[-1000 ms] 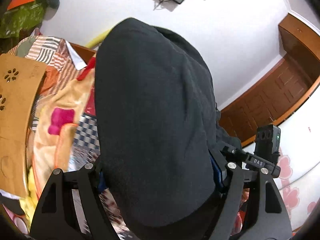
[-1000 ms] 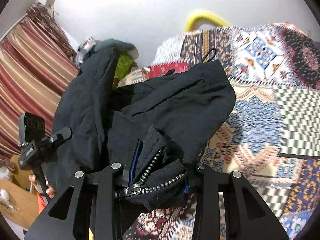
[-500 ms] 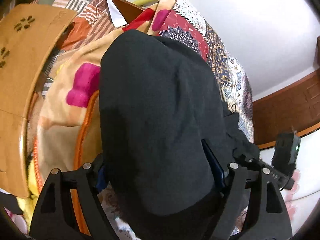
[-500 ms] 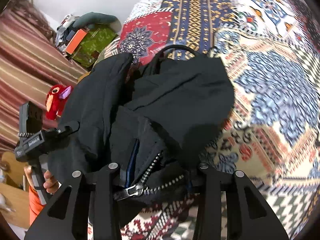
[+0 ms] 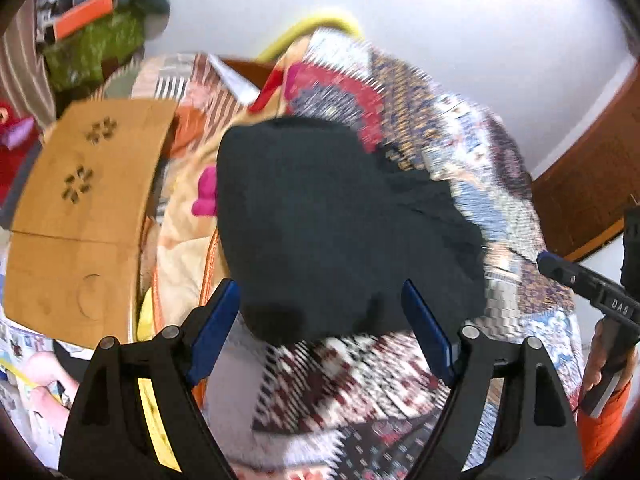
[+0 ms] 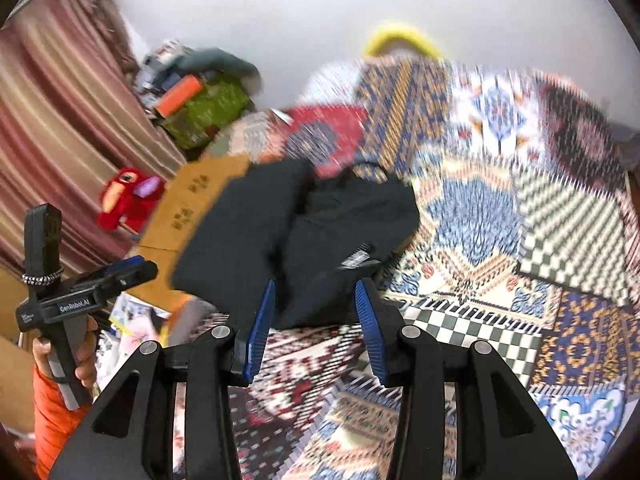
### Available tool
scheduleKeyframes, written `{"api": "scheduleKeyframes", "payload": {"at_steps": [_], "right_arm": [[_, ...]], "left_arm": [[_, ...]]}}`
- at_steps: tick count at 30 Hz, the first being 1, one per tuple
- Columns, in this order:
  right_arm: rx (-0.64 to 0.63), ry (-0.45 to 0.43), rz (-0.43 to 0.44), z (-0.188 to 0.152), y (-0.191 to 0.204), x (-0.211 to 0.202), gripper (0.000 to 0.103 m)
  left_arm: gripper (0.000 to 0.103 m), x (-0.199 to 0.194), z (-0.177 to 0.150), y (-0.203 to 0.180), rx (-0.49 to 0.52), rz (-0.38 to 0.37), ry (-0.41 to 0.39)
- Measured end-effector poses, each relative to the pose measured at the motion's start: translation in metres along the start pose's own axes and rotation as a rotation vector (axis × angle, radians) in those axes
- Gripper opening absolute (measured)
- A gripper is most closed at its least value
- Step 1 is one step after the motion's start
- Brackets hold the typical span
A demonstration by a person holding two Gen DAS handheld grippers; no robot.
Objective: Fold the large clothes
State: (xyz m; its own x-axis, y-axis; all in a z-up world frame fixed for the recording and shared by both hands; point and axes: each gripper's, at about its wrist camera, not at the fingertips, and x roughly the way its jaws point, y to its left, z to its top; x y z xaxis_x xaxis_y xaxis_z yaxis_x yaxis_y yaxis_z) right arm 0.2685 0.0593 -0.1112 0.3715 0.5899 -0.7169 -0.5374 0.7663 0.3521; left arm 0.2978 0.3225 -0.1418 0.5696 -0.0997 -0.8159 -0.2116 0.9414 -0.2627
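A black jacket (image 5: 336, 224) lies bunched on the patterned bedspread (image 5: 460, 168), ahead of both grippers; it also shows in the right wrist view (image 6: 304, 236). My left gripper (image 5: 320, 328) is open and empty, its blue pads (image 5: 216, 328) just short of the jacket's near edge. My right gripper (image 6: 316, 324) is open and empty, also just behind the jacket's near edge. Each gripper shows in the other's view, at the right edge (image 5: 592, 292) and at the left edge (image 6: 84, 284).
A wooden lap table (image 5: 76, 216) stands left of the jacket, with an orange and pink blanket (image 5: 180, 248) beside it. A red plush toy (image 6: 128, 200) and a pile of things (image 6: 200, 96) sit by the striped curtain (image 6: 52, 120). A white wall is behind the bed.
Both grippers have opened and let go of the black jacket, which now lies on the bed. Both have pulled back from it; the frames are motion-blurred.
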Motion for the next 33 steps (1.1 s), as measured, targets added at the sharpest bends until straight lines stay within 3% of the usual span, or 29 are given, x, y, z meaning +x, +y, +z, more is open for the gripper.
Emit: {"api": "scheduleKeyframes", "payload": {"at_steps": [8, 13, 19, 24, 26, 30, 33], "right_arm": [[-0.152, -0.293, 0.04, -0.012, 0.08, -0.116, 0.038], [-0.211, -0.497, 0.072, -0.045, 0.115, -0.185, 0.038], [-0.261, -0.654, 0.07, -0.09, 0.14, -0.231, 0.038], [-0.285, -0.725, 0.017, -0.122, 0.153, -0.242, 0.04], [-0.286, -0.736, -0.007, -0.129, 0.156, -0.242, 0.049], [-0.251, -0.765, -0.059, -0.132, 0.151, -0.237, 0.087], [-0.234, -0.773, -0.094, -0.133, 0.15, -0.236, 0.102]], "left_arm": [[0.083, -0.15, -0.031, -0.055, 0.062, -0.03, -0.273], [0.083, -0.245, -0.077, -0.102, 0.156, -0.021, -0.521], [0.083, -0.306, -0.148, -0.147, 0.228, 0.057, -0.784], [0.083, -0.321, -0.191, -0.165, 0.239, 0.081, -0.901], [0.083, -0.321, -0.202, -0.169, 0.23, 0.078, -0.92], [0.093, -0.317, -0.22, -0.173, 0.219, 0.127, -0.947], [0.101, -0.317, -0.227, -0.171, 0.199, 0.147, -0.962]]}}
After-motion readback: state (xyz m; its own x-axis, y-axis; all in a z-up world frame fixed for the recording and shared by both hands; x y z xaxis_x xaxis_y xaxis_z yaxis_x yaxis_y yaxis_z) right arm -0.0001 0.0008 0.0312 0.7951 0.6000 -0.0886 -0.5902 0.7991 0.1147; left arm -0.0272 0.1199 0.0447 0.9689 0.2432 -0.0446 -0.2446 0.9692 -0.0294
